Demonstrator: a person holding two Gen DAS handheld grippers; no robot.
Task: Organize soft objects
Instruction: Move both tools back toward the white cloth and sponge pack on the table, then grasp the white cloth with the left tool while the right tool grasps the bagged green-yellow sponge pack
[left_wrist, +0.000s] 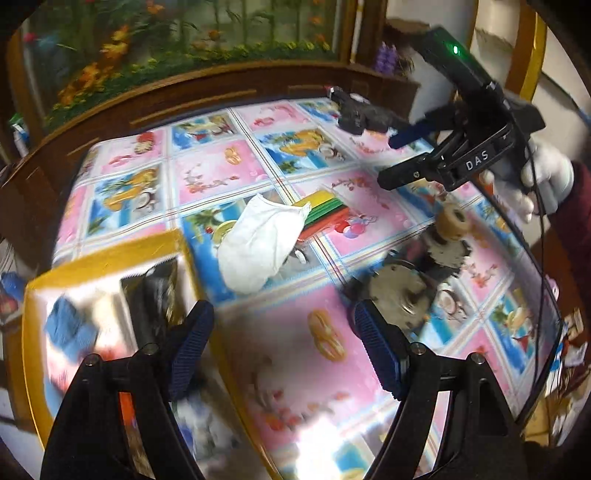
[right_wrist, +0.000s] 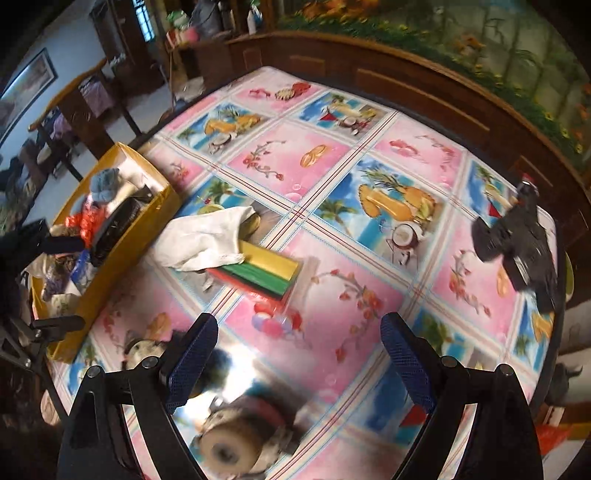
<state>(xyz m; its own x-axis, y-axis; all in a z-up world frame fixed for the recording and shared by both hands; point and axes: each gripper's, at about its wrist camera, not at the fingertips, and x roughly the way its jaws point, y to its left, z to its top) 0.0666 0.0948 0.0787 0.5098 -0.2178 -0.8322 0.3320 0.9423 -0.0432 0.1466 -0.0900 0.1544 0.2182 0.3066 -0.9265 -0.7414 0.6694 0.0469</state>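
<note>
A crumpled white cloth (left_wrist: 258, 243) (right_wrist: 207, 240) lies mid-table, partly over a flat pack of coloured sheets (left_wrist: 325, 216) (right_wrist: 266, 273). A grey and beige plush toy (left_wrist: 417, 273) (right_wrist: 240, 432) lies near the front. My left gripper (left_wrist: 286, 347) hangs open beside the yellow box (left_wrist: 110, 254), nothing between its fingers. My right gripper (right_wrist: 299, 365) (left_wrist: 399, 155) is open above the plush toy, held by a white-gloved hand (left_wrist: 543, 177). The yellow box (right_wrist: 147, 229) holds a blue cloth (right_wrist: 105, 182) and other soft items.
A black object with a red tip (left_wrist: 358, 110) (right_wrist: 517, 240) sits at the far corner of the table. The table wears a glossy pink and blue cloth (right_wrist: 332, 295). A dark wooden cabinet (left_wrist: 221, 96) stands behind it.
</note>
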